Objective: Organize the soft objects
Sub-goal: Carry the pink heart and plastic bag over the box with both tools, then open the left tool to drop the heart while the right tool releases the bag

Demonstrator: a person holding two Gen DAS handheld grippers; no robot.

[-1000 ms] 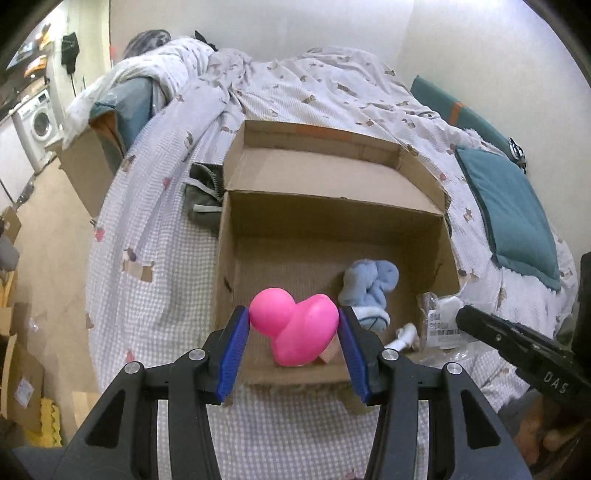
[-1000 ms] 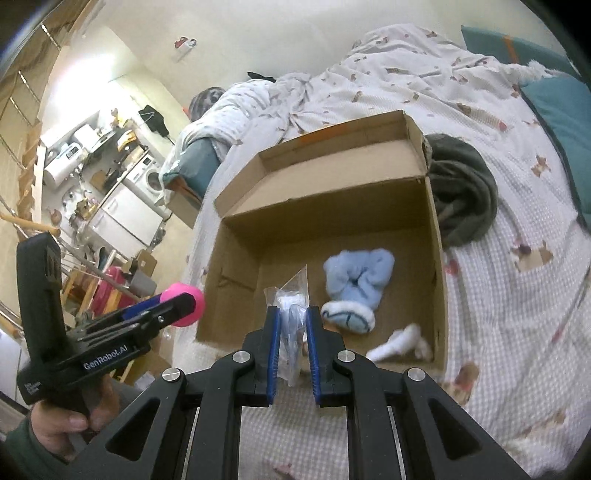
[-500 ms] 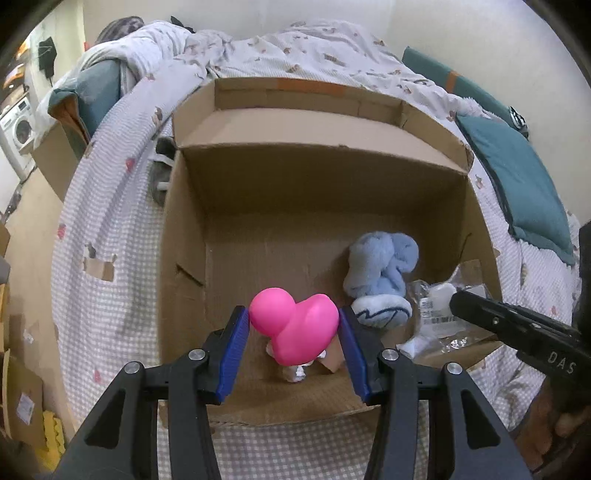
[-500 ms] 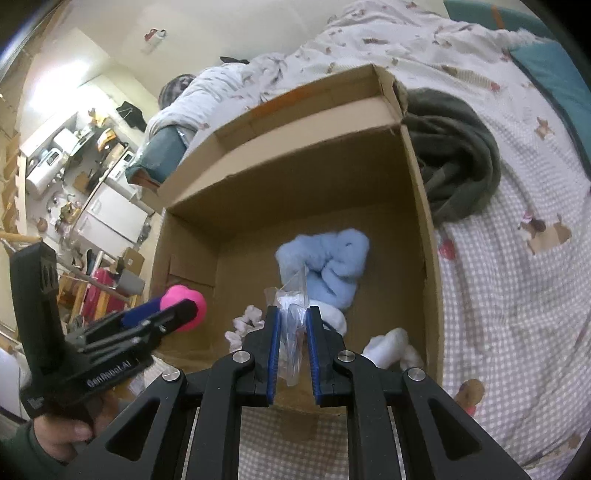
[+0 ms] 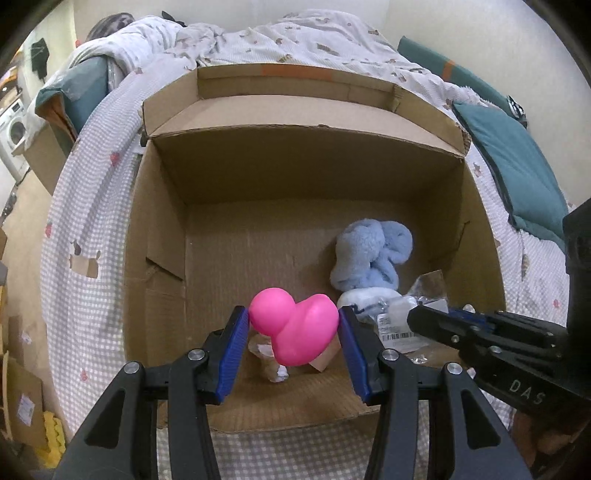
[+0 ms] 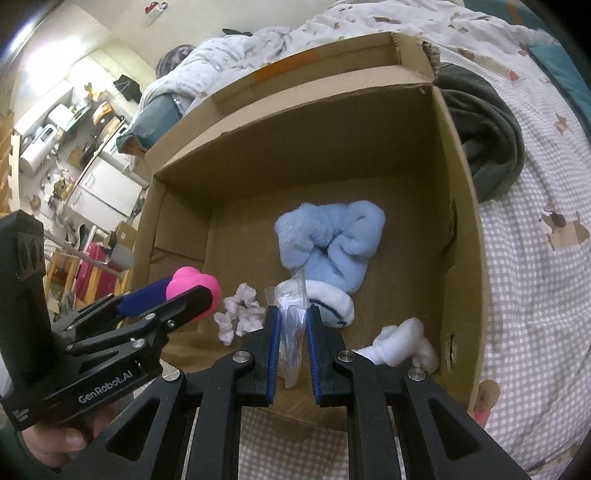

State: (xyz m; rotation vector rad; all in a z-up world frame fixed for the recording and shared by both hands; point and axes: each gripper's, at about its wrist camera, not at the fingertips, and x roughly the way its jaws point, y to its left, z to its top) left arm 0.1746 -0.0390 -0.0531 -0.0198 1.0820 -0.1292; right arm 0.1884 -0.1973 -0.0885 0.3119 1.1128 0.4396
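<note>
An open cardboard box (image 5: 155,236) (image 6: 465,236) stands on the bed. My left gripper (image 5: 293,326) is shut on a pink soft duck-shaped toy (image 5: 295,330) and holds it over the box's near left part; the toy also shows in the right wrist view (image 6: 194,284). My right gripper (image 6: 291,325) is shut on a clear plastic bag (image 6: 291,317) with a label (image 5: 397,328), over the box's near right part. A fluffy light-blue sock bundle (image 6: 332,240) (image 5: 369,254), a white soft piece (image 6: 402,341) and a small whitish flower-like piece (image 6: 238,310) lie in the box.
A dark grey-green garment (image 6: 487,147) lies on the checked bedspread (image 6: 535,277) right of the box. A teal pillow (image 5: 513,173) lies at the bed's right side. Rumpled bedding (image 5: 207,33) is behind the box. Floor clutter and boxes (image 5: 22,398) are at the left.
Both grippers have moved forward and lower over the box with their loads still held. The box now fills more of both views.
</note>
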